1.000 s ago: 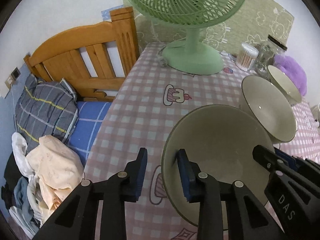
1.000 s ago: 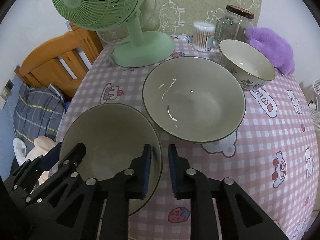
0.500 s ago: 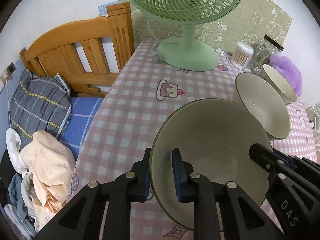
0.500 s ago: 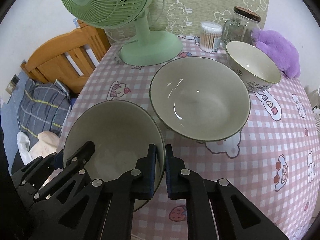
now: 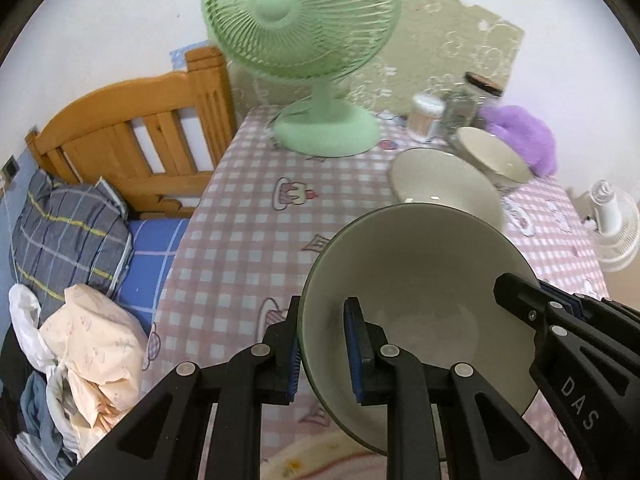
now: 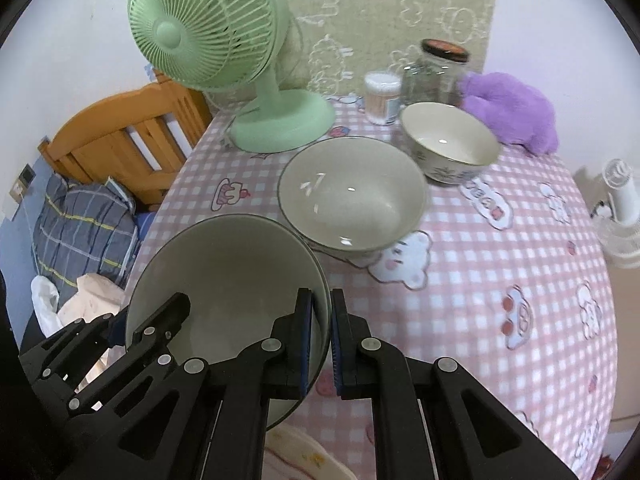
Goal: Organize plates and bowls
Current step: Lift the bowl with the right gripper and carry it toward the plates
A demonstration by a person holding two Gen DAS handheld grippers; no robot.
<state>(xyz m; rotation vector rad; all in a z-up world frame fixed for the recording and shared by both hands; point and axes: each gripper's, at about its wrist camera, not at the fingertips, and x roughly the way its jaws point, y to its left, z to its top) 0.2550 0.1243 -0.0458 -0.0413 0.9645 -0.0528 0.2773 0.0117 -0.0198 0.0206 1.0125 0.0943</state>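
Note:
A wide pale bowl (image 5: 416,280) (image 6: 224,272) with a dark rim hangs tilted above the checked tablecloth, carried from both sides. My left gripper (image 5: 322,344) is shut on its left rim, one pad inside and one outside. My right gripper (image 6: 321,340) is shut on its right rim in the same way. A second wide bowl (image 6: 352,196) (image 5: 444,188) sits on the cloth just beyond it. A smaller, deeper patterned bowl (image 6: 450,148) (image 5: 494,158) stands behind that one.
A green fan (image 6: 240,64) stands at the back left of the table (image 6: 480,280). A cotton-swab tub (image 6: 382,98), a glass jar (image 6: 436,74) and a purple plush (image 6: 512,112) line the back. A wooden bed (image 5: 132,136) lies beyond the left edge, a white fan (image 5: 612,220) to the right.
Both grippers closed onto the near bowl's rim, then lifted it off the cloth. The table and the other bowls now sit lower and farther in both views.

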